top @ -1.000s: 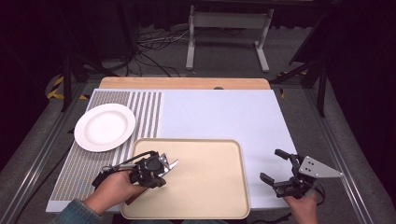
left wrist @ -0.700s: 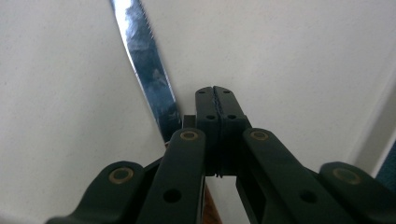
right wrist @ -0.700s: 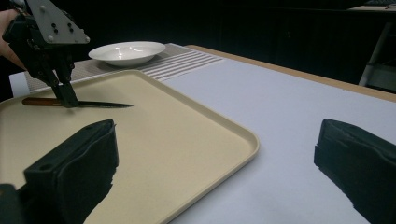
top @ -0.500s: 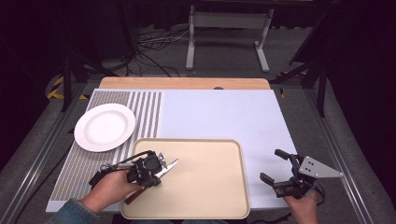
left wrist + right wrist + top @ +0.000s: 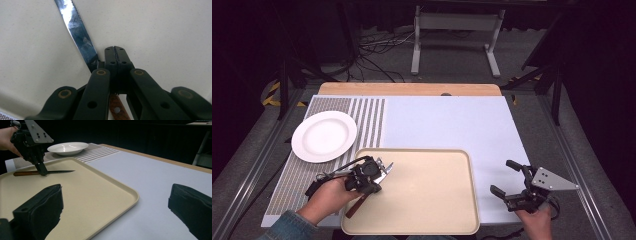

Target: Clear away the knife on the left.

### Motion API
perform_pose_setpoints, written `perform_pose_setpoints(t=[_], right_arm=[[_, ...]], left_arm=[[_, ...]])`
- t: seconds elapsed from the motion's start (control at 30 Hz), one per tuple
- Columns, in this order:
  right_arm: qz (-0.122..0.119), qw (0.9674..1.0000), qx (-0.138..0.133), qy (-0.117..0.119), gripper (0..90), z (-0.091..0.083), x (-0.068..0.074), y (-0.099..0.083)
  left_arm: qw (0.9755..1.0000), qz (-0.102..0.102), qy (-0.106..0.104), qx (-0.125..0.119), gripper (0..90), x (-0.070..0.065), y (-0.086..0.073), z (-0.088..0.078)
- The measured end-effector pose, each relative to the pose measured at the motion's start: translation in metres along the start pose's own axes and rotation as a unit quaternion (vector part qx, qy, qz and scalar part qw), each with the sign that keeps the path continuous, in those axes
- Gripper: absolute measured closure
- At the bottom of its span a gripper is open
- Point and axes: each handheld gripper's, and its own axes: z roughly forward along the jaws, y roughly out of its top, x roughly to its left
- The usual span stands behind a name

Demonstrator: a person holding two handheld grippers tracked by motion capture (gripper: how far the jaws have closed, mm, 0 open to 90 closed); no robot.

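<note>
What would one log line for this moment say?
left gripper: shut on knife, over tray | right gripper: open, empty | plate: empty

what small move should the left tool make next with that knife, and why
Probably a short, level lift. The left tool looks shut on the knife where blade meets wooden handle, and the knife seems to lie flat on the beige tray. The white plate nearby may be its destination, though that is a guess.

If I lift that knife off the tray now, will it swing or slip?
The knife looks stiff, so no flopping. The left gripper seems shut near where blade meets handle, so it may pivot a little. The blade looks glossy and probably slippery; it lies flat on the tray.
</note>
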Motion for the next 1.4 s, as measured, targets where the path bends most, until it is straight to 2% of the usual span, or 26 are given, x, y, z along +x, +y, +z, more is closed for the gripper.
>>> perform_pose_setpoints(t=[0.43, 0.7, 0.93, 1.1, 1.4], right_arm=[[0.000, 1.0000, 0.002, 0.002, 0.2, 0.001, 0.000, 0.000], [0.001, 1.0000, 0.005, 0.001, 0.2, 0.001, 0.000, 0.000], [0.000, 1.0000, 0.005, 0.002, 0.2, 0.001, 0.000, 0.000], [0.001, 1.0000, 0.007, 0.003, 0.2, 0.002, 0.001, 0.000], [0.001, 1.0000, 0.007, 0.004, 0.2, 0.002, 0.001, 0.000]], left_arm=[[0.9996, -0.028, 0.007, -0.005, 90.0, 0.013, -0.008, -0.003], [0.9997, -0.024, 0.011, 0.000, 90.0, 0.011, -0.014, -0.005], [0.9999, -0.010, 0.009, 0.005, 90.0, 0.006, -0.017, -0.006], [0.9999, -0.009, 0.007, 0.012, 90.0, 0.002, -0.020, -0.005], [0.9998, -0.009, 0.009, 0.018, 90.0, 0.004, -0.024, -0.007]])
